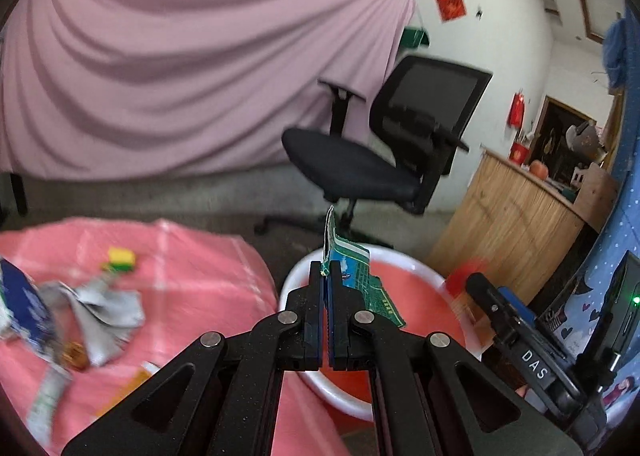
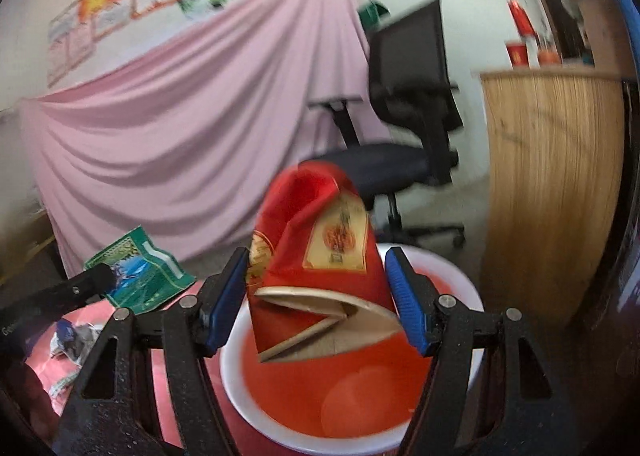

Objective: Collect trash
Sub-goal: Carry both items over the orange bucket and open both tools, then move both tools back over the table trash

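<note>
My left gripper [image 1: 326, 268] is shut on a torn green wrapper [image 1: 360, 280], which hangs over the near rim of a red basin with a white rim [image 1: 400, 256]. The right wrist view shows that wrapper [image 2: 144, 276] at the left, pinched in the left gripper's black fingertips [image 2: 100, 276]. A crushed red carton [image 2: 320, 224] with a gold label sits between the wide-set blue pads of my right gripper [image 2: 318, 260], pressed on both sides. It is held in the air above the basin [image 2: 460, 276]. The basin's inside looks bare.
The pink tablecloth [image 1: 192, 256] on the left carries more litter: a crumpled grey wrapper [image 1: 104, 304], a blue packet [image 1: 24, 304] and a small yellow-green piece [image 1: 120, 258]. Behind the basin stand a black office chair [image 1: 380, 152] and a wooden counter [image 1: 512, 224].
</note>
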Tool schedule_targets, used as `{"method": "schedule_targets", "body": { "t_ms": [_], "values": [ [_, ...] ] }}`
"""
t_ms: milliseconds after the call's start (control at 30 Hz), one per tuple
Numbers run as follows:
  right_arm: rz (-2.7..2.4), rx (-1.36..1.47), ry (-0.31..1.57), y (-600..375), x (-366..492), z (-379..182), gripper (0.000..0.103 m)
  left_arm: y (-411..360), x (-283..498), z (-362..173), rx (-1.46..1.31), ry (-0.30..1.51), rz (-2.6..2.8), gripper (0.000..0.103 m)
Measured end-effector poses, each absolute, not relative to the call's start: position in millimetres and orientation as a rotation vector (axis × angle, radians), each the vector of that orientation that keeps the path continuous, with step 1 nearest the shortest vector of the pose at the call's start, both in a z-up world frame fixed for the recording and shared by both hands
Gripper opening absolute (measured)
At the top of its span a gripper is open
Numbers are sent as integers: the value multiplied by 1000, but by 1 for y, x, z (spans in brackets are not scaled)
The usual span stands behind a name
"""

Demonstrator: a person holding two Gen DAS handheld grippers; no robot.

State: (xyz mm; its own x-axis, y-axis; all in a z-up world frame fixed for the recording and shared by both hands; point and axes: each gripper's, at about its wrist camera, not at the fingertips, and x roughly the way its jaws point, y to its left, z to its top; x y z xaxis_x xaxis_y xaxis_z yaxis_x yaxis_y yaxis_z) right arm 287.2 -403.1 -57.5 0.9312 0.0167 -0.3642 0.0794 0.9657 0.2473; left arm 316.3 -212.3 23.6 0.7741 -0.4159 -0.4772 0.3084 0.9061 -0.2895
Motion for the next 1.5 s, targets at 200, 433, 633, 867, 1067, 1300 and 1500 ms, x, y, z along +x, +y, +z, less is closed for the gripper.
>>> {"method": "schedule_targets", "body": {
  "t_ms": [200,433,633,867,1067,1300,1500],
  "values": [
    [-47,305,470,-417,302,-78,86,-235,340,8,-198,681,-412,0],
    [-69,319,475,-424,301,-75,87,-242,349,-5,-199,752,-416,22],
    [-80,315,457,-425,300,-68,92,-225,339,-1,-220,716,-397,28],
    [-39,290,341,-410,284,-46,103,-182,305,17,-216,575,-306,54],
    [50,274,174,-382,260,-17,103,-136,261,38,-194,382,-170,99],
    [173,202,46,-332,234,2,103,-81,210,45,-183,218,-20,100],
    [272,149,-27,-291,215,9,103,-40,176,40,-168,155,77,101]
  ]
}}
